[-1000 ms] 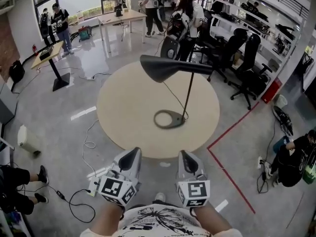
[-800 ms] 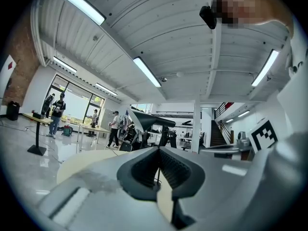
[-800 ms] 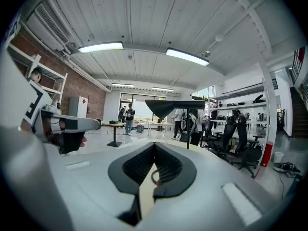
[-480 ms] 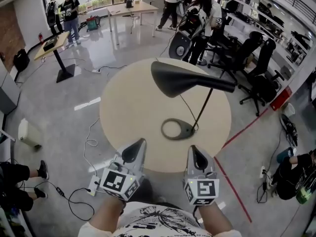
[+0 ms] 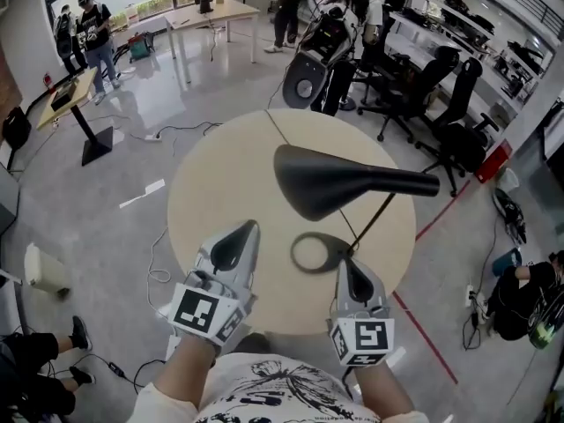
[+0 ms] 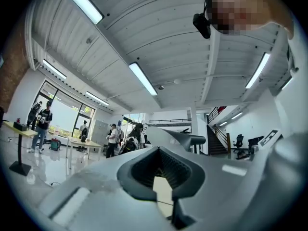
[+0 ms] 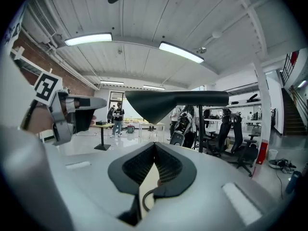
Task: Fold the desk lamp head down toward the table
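A round table (image 5: pixel 211 174) stands in an open office. Above its near edge, the left gripper (image 5: pixel 240 236) and right gripper (image 5: pixel 351 276) are closed on nothing. Just beyond, the lamp head (image 5: pixel 326 183) stands raised on a thin stem (image 5: pixel 374 223). It is probably light with a stiff joint, so take the shade's narrow neck.

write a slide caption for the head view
Shut, empty left gripper and right gripper poised at a round table before a black desk lamp with raised head.
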`<state>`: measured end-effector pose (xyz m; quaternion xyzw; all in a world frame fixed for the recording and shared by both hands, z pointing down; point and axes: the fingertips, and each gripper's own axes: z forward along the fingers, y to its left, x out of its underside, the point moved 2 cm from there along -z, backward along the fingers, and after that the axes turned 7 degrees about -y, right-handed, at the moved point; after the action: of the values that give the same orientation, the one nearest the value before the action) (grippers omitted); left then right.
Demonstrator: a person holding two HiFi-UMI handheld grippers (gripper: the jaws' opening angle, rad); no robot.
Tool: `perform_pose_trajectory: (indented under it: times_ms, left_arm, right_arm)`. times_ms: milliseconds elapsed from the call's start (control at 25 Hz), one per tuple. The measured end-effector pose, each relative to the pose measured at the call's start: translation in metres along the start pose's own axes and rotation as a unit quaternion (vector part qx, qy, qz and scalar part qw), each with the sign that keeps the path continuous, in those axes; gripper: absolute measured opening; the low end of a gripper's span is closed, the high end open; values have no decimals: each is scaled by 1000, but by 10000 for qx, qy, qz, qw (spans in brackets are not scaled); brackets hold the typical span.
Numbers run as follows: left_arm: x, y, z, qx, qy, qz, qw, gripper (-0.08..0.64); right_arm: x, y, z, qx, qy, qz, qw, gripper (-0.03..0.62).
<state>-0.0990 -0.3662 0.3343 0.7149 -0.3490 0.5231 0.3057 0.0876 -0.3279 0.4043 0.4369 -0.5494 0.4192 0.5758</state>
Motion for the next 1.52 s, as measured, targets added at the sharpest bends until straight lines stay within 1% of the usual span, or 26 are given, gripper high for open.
perform_pose_trajectory:
  times_ms: [120,240,360,480,600,720,880,1080,1240,1320,1440,1520]
  left_arm:
    - [-27,5,27,271,-305,151,9991,6]
    - [-49,12,50,453,-534,270,9972,6]
    - [-59,16,67,611,-591,271,9960,6]
    - [-60,11,80,827,-574,329,9944,6]
    - [-53,9,84,967,-528,338,9933,6]
    - [-46,12,84,928,-492,212,9942,6]
    - [-27,10,82,884,-277,134,9956,6]
    - [4,5,76,843,13,-86,9964,5]
    - [28,-2,70,903,287,-151,9954,5]
    - [37,-7,71,943,395,-268,9944,5]
    - [58,-8,68,947,617,-637,9915,5]
    - [71,-7,67,965,725,-804,9894,5]
  right_arm:
    - [0,-1,13,99,9,-13,9999,9]
    - [0,-1,21,195,20,-36,9998,9]
    - [-1,-3,29,250,52,-75,9996,9]
    - [-1,-8,35,261,108,-152,9995,9]
    - [4,-9,36,305,169,-217,9992,9]
    - [10,-9,37,368,266,-208,9988,9]
    - [20,-15,33,426,370,-94,9984,9]
    - [36,-19,22,528,584,5,9969,9]
    - [47,-23,16,623,689,-33,9957,9]
    - [47,-28,14,690,728,-26,9949,9]
    - [54,-31,12,787,817,29,9935,9]
    - [59,-35,12,886,826,27,9926,9]
